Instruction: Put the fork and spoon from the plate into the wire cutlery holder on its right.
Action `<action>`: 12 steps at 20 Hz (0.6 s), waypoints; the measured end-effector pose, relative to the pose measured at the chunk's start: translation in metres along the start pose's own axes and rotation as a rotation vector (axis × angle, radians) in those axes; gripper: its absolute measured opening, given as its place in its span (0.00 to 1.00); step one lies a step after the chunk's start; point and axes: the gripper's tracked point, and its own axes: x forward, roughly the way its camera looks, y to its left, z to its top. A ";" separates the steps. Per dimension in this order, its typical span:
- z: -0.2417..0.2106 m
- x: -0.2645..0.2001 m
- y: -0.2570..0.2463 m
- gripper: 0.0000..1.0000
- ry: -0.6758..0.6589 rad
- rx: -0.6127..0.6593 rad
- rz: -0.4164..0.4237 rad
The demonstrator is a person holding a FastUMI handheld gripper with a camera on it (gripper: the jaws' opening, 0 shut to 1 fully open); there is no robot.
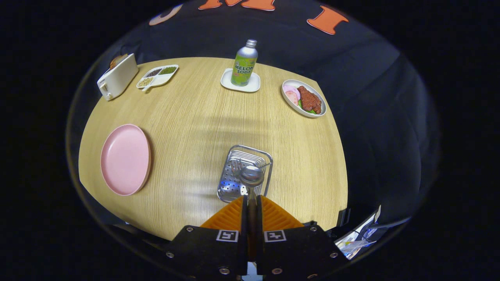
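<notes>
- Gripper [250, 201] closed on the spoon [251, 176], both fingers pinching its handle; the bowl of the spoon sticks up just over the cutlery holder [268, 156].
- Fork [236, 167] lies inside the holder, just left of the spoon's bowl.
- Pink plate [125, 159] sits bare, well left of the holder on the table [187, 117].
- Soda bottle [244, 64] on a white coaster [254, 84], far beyond the holder.
- Food plate [290, 102] beyond and right; divided dish [161, 80] and toaster [117, 76] far beyond, left.

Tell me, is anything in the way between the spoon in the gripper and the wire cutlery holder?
Nothing visible blocks it. The gripper is shut on the spoon, whose bowl hangs right over the wire cutlery holder. The fork already lies inside the holder, beside the spoon's bowl, leaving room. The pink plate is empty.
</notes>
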 end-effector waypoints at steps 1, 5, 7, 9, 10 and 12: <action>0.005 -0.001 0.000 0.10 -0.022 0.013 0.006; 0.041 -0.018 -0.009 0.09 -0.193 0.017 -0.013; 0.067 -0.032 -0.016 0.10 -0.304 0.007 -0.037; 0.091 -0.050 -0.017 0.10 -0.406 0.037 -0.028; 0.102 -0.061 -0.015 0.11 -0.460 0.051 -0.018; 0.127 -0.080 -0.022 0.13 -0.570 0.066 -0.031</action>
